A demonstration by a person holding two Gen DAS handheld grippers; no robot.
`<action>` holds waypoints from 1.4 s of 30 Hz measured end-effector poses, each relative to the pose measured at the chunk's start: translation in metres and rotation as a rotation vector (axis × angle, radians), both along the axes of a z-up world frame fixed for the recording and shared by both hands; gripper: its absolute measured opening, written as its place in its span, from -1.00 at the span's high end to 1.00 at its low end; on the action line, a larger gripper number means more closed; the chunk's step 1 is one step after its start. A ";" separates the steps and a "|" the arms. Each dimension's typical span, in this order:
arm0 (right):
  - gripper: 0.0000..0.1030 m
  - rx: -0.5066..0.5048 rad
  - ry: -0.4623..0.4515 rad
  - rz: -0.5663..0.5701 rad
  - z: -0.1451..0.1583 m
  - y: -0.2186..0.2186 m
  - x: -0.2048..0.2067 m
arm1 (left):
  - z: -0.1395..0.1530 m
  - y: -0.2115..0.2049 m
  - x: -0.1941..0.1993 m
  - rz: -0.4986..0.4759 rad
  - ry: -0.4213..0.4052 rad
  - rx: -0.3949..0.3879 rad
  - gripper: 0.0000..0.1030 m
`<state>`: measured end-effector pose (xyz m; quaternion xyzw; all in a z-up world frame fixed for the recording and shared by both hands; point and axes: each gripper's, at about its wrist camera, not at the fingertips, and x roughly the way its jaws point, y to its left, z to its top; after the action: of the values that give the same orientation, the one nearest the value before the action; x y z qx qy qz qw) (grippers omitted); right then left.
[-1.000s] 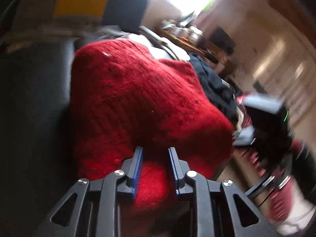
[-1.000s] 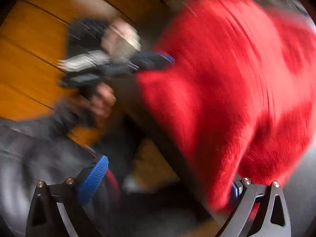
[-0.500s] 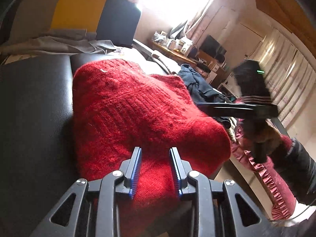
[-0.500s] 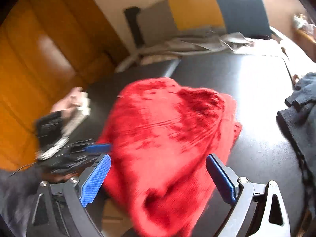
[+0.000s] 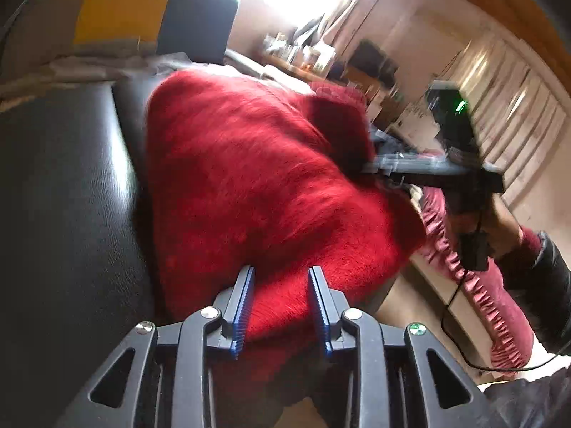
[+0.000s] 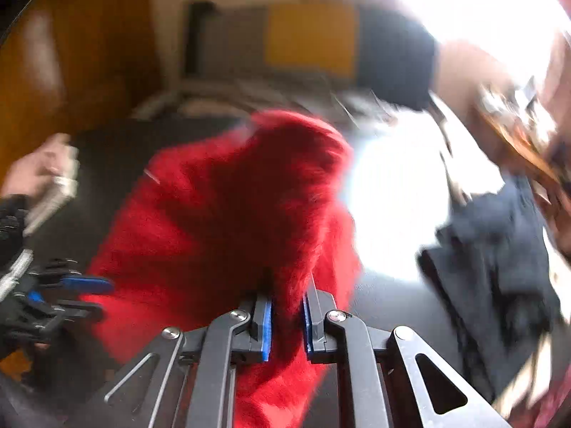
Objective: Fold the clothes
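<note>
A red knitted sweater (image 5: pixel 257 185) lies bunched on a black leather surface (image 5: pixel 60 192). My left gripper (image 5: pixel 281 306) is shut on the sweater's near edge, with red knit filling the gap between its blue pads. In the right wrist view the sweater (image 6: pixel 214 221) is blurred; my right gripper (image 6: pixel 287 324) is shut on a fold of it. The right gripper also shows in the left wrist view (image 5: pixel 421 169) at the sweater's right side. The left gripper shows at the left edge of the right wrist view (image 6: pixel 64 296).
A dark navy garment (image 6: pixel 499 249) lies to the right on the black surface. A grey, yellow and dark cushion (image 5: pixel 121 10) stands at the back. A frilled dark red cloth (image 5: pixel 474 285) hangs at the right. A cluttered side table (image 5: pixel 307 57) is behind.
My right gripper was open around the sweater half a second ago and has closed on a fold of it. The sweater's right side is now lifted. My left gripper keeps its hold.
</note>
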<state>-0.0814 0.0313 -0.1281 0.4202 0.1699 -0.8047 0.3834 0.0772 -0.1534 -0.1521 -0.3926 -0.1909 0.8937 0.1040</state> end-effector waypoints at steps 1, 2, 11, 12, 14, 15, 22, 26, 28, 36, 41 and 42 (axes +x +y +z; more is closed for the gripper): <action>0.73 0.013 -0.068 -0.027 -0.024 0.006 -0.006 | 0.004 -0.001 0.000 0.005 0.010 0.015 0.42; 0.72 0.005 -0.085 -0.040 -0.037 0.011 -0.007 | 0.008 -0.003 0.000 0.009 0.019 0.031 0.42; 0.31 -0.163 -0.059 -0.112 -0.020 0.036 -0.014 | 0.066 -0.044 -0.053 0.116 0.186 -0.020 0.34; 0.31 -0.166 0.005 -0.096 -0.008 0.035 -0.009 | 0.066 -0.048 -0.065 0.111 0.175 -0.029 0.34; 0.29 -0.187 0.111 -0.024 0.015 0.029 0.001 | 0.061 -0.052 -0.088 0.099 0.146 -0.056 0.34; 0.14 -0.187 0.125 0.026 0.019 0.021 0.005 | 0.059 -0.053 -0.097 0.092 0.131 -0.071 0.34; -0.29 -0.053 0.113 0.236 -0.013 -0.017 0.011 | 0.043 -0.041 -0.133 0.052 0.085 -0.091 0.34; -0.51 -0.140 0.067 0.172 -0.059 0.038 0.019 | 0.019 -0.008 -0.161 -0.011 -0.020 -0.207 0.35; -0.51 -0.169 0.125 0.161 -0.067 0.053 0.023 | 0.013 0.017 -0.167 0.003 -0.020 -0.344 0.36; -0.63 -0.215 0.134 0.145 -0.073 0.056 -0.001 | 0.009 0.008 -0.167 0.059 0.002 -0.289 0.36; -0.70 -0.216 0.093 0.128 -0.072 0.034 0.003 | 0.028 0.012 -0.156 0.082 0.025 -0.313 0.34; -0.75 -0.216 0.081 0.129 -0.070 0.033 0.002 | 0.033 0.010 -0.152 0.090 0.033 -0.305 0.33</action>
<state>-0.0792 0.0645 -0.1978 0.3321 0.1244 -0.8083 0.4700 -0.0748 -0.1435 -0.1186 -0.3802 -0.0686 0.9224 0.0059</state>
